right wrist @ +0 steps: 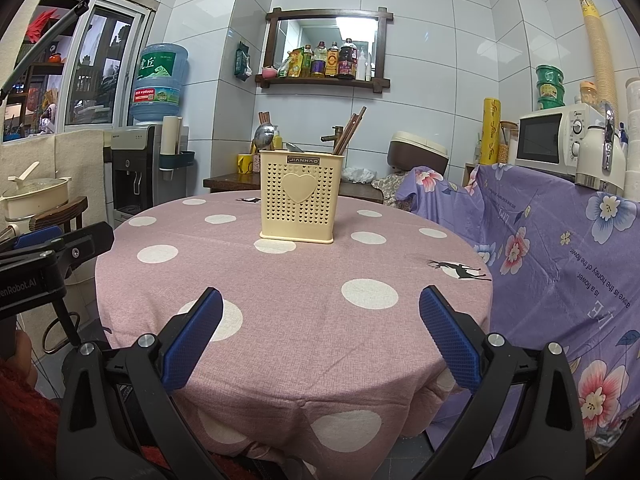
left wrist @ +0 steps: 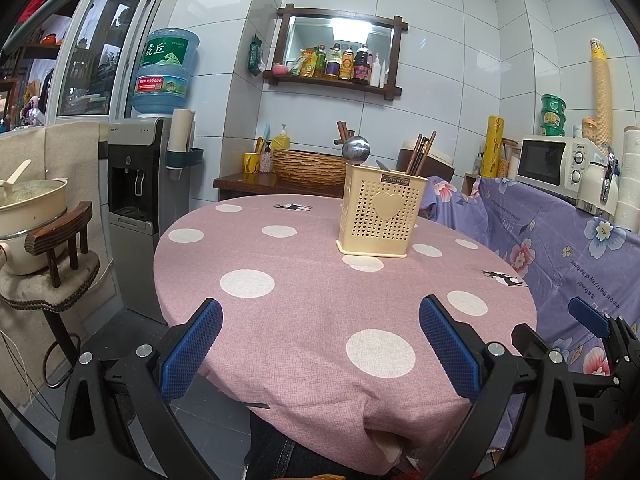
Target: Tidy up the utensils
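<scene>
I am holding left gripper (left wrist: pixel 320 344) and right gripper (right wrist: pixel 320 340) wide open, both empty, at frame bottom. Utensil holder (left wrist: pixel 380 212) is standing mid-frame on table (left wrist: pixel 280 320), spoon (left wrist: pixel 357 149) and chopsticks (left wrist: pixel 420 152) inside. No loose utensils are showing; task looks finished.

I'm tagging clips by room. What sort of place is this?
Likely a home kitchen-dining corner: a microwave, a shelf of sauce bottles, and a utensil holder on a round table.
</scene>
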Tool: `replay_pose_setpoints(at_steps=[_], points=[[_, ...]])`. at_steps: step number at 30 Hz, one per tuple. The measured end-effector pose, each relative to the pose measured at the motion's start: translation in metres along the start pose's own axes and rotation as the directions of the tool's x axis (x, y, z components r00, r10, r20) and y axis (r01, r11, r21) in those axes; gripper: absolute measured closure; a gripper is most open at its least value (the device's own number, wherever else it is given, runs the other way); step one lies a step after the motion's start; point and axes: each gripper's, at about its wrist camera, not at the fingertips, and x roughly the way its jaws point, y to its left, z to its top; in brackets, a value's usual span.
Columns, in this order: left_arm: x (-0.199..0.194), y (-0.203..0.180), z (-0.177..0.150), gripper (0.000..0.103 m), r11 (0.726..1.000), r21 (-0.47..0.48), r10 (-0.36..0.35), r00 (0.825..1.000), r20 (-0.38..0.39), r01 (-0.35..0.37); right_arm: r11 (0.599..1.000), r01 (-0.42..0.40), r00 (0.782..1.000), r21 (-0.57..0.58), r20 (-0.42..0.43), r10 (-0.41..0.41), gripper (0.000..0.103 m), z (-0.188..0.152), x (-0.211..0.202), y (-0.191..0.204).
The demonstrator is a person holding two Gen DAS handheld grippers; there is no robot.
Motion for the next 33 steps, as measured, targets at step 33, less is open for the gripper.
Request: replay_pose_setpoints(at_steps=[33], points=[[0.0006,0.0008,-0.0024,0.005,1.0,-0.001,0.007,1.0,0.0,-0.007,1.0,-0.003,1.0,0.004,-0.008,0.003,0.006,-0.0043,-0.0015,0.0019]])
